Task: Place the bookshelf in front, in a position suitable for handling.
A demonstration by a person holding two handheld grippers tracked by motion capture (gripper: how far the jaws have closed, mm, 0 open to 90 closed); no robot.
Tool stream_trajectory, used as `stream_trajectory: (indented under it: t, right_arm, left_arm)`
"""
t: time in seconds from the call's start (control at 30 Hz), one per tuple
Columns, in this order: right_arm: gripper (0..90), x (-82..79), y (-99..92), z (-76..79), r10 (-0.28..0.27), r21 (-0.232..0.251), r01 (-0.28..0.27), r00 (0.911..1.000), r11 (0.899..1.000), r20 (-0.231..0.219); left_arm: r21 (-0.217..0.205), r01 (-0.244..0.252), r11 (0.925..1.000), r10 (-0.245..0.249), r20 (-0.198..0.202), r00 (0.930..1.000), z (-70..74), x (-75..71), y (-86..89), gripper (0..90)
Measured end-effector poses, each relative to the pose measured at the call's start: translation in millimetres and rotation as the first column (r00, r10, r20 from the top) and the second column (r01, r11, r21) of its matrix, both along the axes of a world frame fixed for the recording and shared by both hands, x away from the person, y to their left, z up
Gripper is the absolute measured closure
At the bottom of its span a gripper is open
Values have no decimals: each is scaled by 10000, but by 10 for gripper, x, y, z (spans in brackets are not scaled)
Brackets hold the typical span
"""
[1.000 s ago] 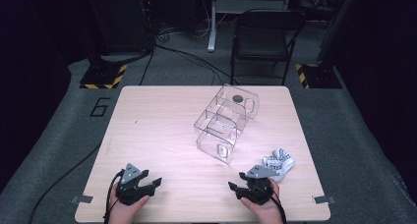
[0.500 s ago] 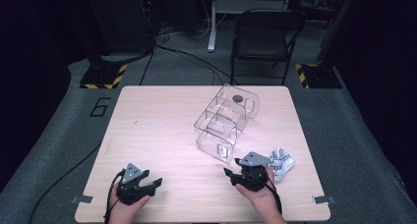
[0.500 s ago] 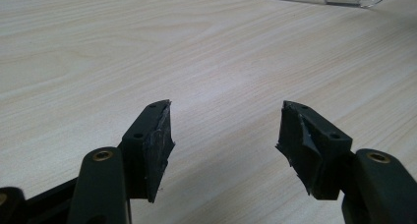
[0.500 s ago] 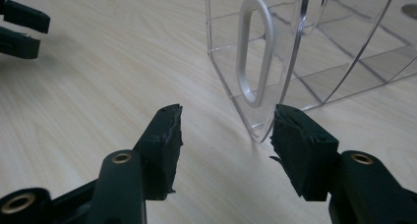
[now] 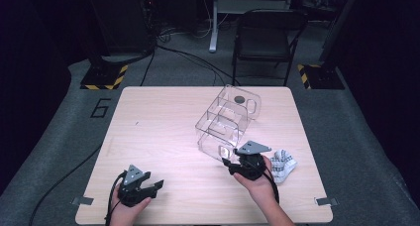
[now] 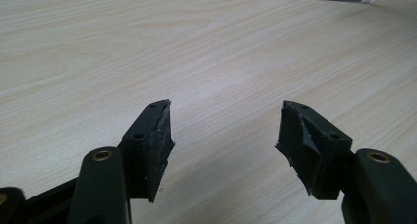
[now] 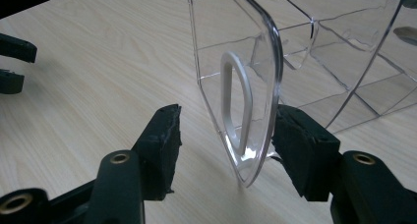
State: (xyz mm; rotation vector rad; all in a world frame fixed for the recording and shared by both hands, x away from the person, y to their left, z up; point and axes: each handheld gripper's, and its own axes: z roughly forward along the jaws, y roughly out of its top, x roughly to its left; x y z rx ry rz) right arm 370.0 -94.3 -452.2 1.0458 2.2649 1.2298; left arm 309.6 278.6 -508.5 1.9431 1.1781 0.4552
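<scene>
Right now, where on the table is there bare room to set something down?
Free: the whole left half of the table, between the clear bin and the left gripper. Crowded: the near right, with the right gripper at the bin's end wall beside the patterned cloth.

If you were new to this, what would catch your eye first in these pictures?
The clear bin lying on the table's right half, its handled end wall standing between the open jaws of the right tool. Beside that hand lies a white glove; the left tool rests open near the front edge.
</scene>
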Motion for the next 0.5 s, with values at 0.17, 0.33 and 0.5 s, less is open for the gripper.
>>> stream_trajectory:
  t: [0.17,0.33,0.5]
  right_arm:
    - [461,62,43,34,158,127,-157,9999,9998,-66]
    - [549,111,70,35,209,-58,-211,9996,9998,-196]
    - [600,194,82,35,332,-106,-335,9990,9994,-304]
  left_arm:
    - [58,98,9999,-98,-112,9999,1,2,0,373]
    - [56,24,10000,-24,-2,10000,-12,2,-10,373]
    - [57,44,10000,-44,-116,9999,-13,4,-9,372]
